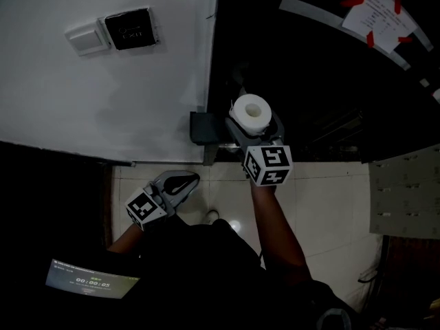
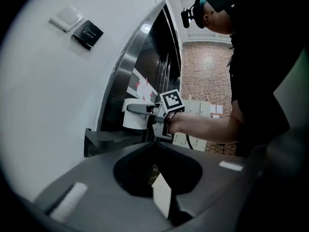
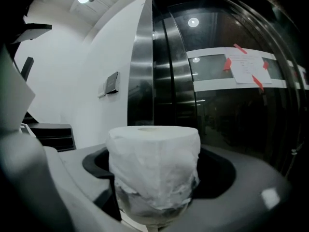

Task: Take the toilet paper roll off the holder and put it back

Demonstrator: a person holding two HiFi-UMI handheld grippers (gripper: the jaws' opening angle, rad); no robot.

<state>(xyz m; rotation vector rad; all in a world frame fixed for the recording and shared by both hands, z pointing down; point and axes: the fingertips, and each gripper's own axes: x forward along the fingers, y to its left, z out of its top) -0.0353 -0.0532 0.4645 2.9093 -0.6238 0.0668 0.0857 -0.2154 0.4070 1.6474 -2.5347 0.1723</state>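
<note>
Gripping toilet paper roll [image 3: 153, 168] upright in right hand-held gripper [image 1: 254, 118], just beside holder [image 1: 201, 128] at wall's edge. With left hand-held gripper [image 1: 194, 179] closed, empty, held low. Probably best: keep squeeze light, roll level; square up over holder before lowering.

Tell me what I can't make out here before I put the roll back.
1. Holder's peg: in the head view the holder is only a dark shape.
2. Lower end of the toilet paper roll: in the right gripper view it is lost between the jaws at the bottom edge.
3. Print on the taped notice: too small in the head view.
</note>
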